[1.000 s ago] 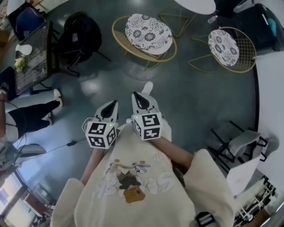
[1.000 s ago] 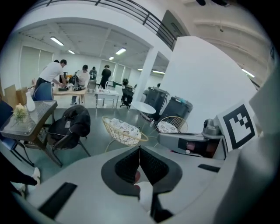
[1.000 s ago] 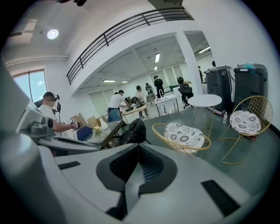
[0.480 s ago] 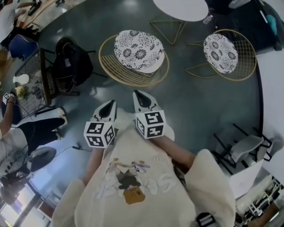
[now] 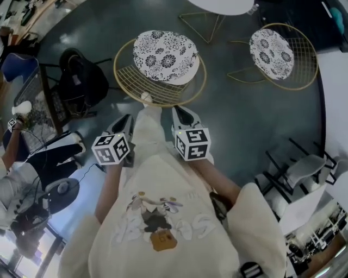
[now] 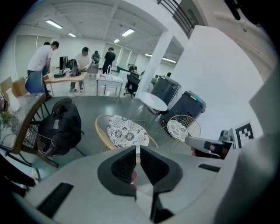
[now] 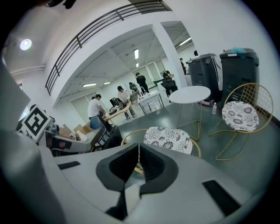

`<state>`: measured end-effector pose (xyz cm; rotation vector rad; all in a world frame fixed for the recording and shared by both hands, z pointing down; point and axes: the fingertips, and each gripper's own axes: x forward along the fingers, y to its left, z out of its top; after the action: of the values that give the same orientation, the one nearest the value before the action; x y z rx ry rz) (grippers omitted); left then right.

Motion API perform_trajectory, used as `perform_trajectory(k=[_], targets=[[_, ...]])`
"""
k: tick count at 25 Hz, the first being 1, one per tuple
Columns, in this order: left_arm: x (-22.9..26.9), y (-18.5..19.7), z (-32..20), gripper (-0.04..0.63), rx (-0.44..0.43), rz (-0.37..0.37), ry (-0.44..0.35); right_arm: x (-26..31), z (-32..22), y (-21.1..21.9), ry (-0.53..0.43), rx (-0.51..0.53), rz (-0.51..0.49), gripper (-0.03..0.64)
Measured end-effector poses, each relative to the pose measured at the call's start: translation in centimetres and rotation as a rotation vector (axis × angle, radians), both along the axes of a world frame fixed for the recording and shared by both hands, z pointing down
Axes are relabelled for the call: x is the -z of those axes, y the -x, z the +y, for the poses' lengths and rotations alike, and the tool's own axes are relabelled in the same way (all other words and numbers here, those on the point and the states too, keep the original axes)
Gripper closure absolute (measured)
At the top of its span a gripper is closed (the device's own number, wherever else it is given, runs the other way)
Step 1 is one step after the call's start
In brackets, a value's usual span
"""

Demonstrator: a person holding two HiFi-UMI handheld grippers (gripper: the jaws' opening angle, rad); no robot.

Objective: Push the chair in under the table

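Approach stage, I'd say: the chair (image 5: 142, 81) sits at 12 o'clock, out from the table (image 5: 217, 5) beyond it. The left gripper (image 5: 125, 118) and right gripper (image 5: 179, 112) are both pinched closed, nothing in them. Next: plant them on its near rim and shove toward 12.

Cream sweatshirt (image 5: 182, 179) — cartoon print (image 5: 155, 220), cream trousers (image 5: 148, 130), grey left hand-held gripper (image 5: 125, 118), grey right hand-held gripper (image 5: 180, 111)

Two wire chairs (image 5: 166, 54) (image 5: 272, 48), one table (image 5: 220, 4)
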<state>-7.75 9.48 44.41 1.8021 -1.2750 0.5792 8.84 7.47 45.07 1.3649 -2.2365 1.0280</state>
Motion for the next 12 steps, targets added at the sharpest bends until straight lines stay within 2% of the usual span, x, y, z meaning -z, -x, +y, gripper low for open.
perform_trajectory(k=[3,8,12], targets=[[-2.0,0.8,-1.0,0.581,0.034,0.025,0.063,-2.3,0.3,0.4,0.039,0.02,0.029,0.607],[-4.9,0.5,-1.6,0.579,0.041,0.048,0.137,-5.4,0.6,1.3,0.078,0.061,0.07,0.606],[-7.0,0.5,-2.0,0.543,0.057,0.067,0.173,-7.1,0.2,2.0,0.074,0.097,0.109,0.606]])
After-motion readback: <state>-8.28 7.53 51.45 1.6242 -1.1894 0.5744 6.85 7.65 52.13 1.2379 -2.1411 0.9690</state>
